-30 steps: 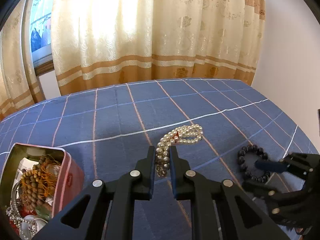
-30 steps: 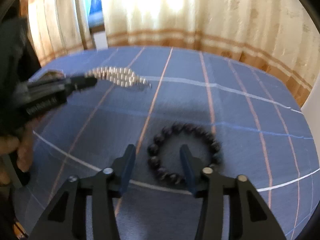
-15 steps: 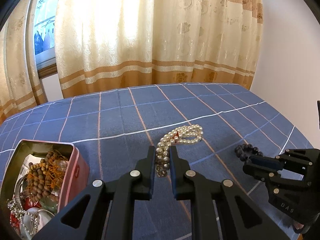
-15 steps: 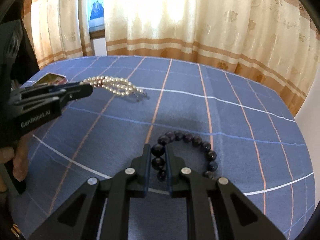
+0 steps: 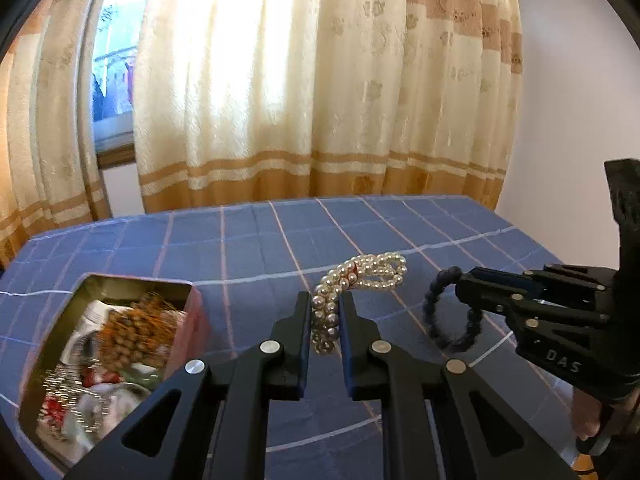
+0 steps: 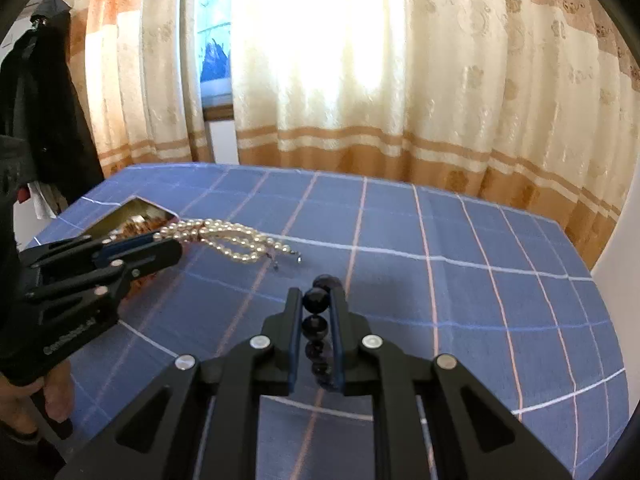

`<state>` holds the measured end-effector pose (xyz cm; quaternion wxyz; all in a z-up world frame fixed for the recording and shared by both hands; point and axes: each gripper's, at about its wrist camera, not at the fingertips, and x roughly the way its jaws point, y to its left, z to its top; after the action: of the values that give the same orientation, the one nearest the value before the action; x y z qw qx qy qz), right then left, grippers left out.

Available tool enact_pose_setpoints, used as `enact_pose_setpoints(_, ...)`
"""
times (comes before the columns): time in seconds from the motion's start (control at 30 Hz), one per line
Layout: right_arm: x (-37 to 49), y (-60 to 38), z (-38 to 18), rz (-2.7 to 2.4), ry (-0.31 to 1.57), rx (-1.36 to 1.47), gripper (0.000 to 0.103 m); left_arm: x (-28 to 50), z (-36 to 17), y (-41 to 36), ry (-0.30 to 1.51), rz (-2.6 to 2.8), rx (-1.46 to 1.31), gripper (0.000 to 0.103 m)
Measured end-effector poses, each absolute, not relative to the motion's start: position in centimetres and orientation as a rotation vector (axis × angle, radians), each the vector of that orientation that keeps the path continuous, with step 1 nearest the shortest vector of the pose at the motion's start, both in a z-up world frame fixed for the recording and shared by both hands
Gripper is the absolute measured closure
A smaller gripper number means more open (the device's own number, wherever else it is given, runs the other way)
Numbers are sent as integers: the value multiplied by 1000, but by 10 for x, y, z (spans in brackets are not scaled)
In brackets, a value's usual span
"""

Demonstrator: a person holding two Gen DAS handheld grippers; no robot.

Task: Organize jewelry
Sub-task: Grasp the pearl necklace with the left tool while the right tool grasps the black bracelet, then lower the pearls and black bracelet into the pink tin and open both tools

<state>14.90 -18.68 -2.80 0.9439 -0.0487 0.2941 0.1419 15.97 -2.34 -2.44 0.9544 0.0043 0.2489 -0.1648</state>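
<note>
Tin sat open at the near left of the blue checked cloth, already crowded with beads and trinkets. Just right of it the left gripper was pinched shut on one end of the pearl strand, the rest draped toward the far side. Farther right, the right gripper was clamped on the dark bead bracelet, which hung clear of the cloth. Each piece probably wanted lifting high over the tin's rim, lowering in, and releasing only once its slack had settled inside.

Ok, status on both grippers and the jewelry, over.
Left gripper shut on white pearl bracelet. Right gripper shut on dark round-bead bracelet. Open red tin left; path clear.
</note>
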Motion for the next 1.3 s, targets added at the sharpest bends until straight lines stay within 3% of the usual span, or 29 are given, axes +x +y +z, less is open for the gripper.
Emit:
enact_pose_setpoints(0.57, 148, -130, 10, 416, 511, -134, 87, 138, 23, 37, 423, -207, 2, 90)
enact_pose_setpoints(1.3, 148, -35, 29, 581, 460, -197, 87, 143, 9, 106, 455, -62, -29, 90)
